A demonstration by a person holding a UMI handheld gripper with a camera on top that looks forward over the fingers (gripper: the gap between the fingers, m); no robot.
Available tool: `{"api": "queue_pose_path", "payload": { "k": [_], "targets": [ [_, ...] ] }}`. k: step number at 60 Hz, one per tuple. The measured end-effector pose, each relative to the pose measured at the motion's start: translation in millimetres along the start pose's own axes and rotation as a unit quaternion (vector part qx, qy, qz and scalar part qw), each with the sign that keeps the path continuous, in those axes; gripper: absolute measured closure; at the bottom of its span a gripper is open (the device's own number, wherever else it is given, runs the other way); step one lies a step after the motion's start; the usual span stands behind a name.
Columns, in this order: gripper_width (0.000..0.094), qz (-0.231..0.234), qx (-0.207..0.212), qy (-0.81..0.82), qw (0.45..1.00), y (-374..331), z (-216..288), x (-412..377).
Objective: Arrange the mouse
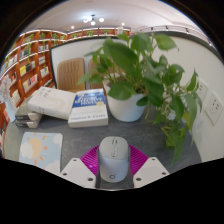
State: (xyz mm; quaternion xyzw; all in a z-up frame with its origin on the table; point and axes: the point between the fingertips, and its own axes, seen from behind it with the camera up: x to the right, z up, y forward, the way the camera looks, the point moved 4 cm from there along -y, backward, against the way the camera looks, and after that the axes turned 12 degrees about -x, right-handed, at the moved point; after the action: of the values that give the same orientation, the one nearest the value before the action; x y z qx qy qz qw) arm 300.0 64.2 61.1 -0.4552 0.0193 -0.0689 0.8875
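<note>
A light grey computer mouse sits between my two white fingers, its sides against the magenta pads. Both fingers press on it, so my gripper is shut on the mouse. The mouse points away from me, scroll wheel on top, over the grey table. I cannot tell whether it rests on the table or is lifted off it.
A leafy plant in a white pot stands just beyond the mouse. A stack of books and a white box lie at the back left. A pale patterned sheet lies left of the fingers. Bookshelves line the left wall.
</note>
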Motion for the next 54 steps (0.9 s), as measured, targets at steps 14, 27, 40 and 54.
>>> {"api": "queue_pose_path", "payload": {
  "k": [14,27,40,54],
  "targets": [
    [0.0559,-0.023,0.15,-0.041,0.988,-158,105,-78],
    [0.0563,0.013,0.21,-0.078,0.975,-222,145,-185],
    [0.0562,0.061,0.108,-0.097,0.988,-124,74,-266],
    [0.0561,0.07,-0.001,-0.093,0.993,-25,-25,-284]
  ]
}}
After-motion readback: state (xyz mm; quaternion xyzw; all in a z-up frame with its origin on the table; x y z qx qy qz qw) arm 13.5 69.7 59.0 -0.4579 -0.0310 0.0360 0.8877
